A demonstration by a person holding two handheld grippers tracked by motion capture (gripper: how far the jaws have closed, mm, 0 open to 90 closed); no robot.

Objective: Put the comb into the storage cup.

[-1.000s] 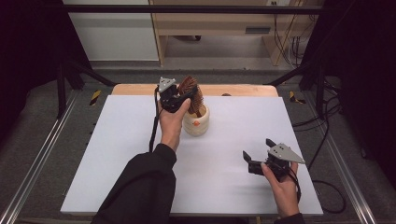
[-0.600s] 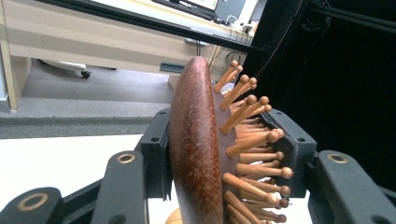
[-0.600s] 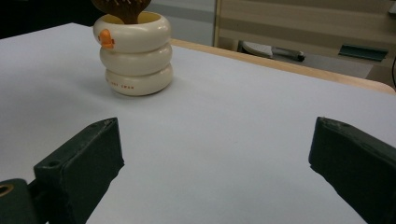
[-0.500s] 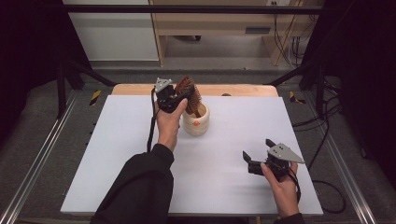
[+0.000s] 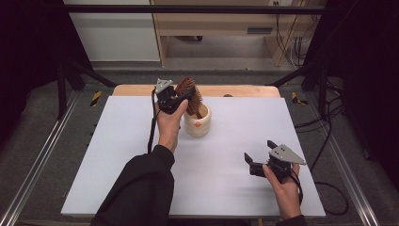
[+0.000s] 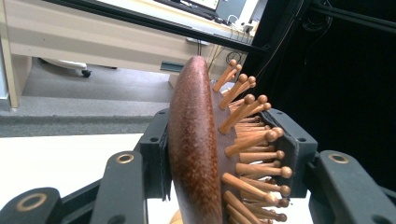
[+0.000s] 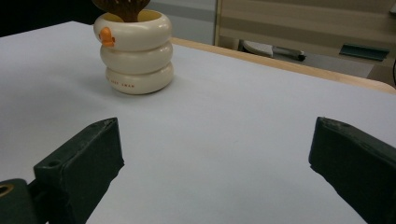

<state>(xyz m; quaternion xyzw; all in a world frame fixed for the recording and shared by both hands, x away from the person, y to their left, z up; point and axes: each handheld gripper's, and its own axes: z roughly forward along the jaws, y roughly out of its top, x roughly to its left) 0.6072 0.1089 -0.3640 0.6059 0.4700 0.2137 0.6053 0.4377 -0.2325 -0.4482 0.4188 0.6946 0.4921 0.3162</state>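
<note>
A brown wooden hairbrush (image 5: 188, 93) with peg bristles stands handle-down in a cream ringed cup (image 5: 197, 122) with an orange beak, near the table's far middle. My left gripper (image 5: 181, 96) is shut on the brush's head. In the left gripper view the brush head (image 6: 196, 144) sits between the two black jaws, one pad on its smooth back and the other on its pegs. My right gripper (image 5: 259, 157) rests low near the table's front right, open with nothing between its jaws. The right gripper view shows the cup (image 7: 134, 49) farther off, with my right gripper (image 7: 215, 158) wide apart.
The white table top (image 5: 117, 155) has a wooden strip (image 5: 244, 91) along its far edge. Grey floor, metal rails and desk furniture lie beyond. Black cables trail on the floor at the right (image 5: 324, 141).
The left gripper and the brush head have shifted very slightly toward the far left. The right gripper has stayed where it was.
</note>
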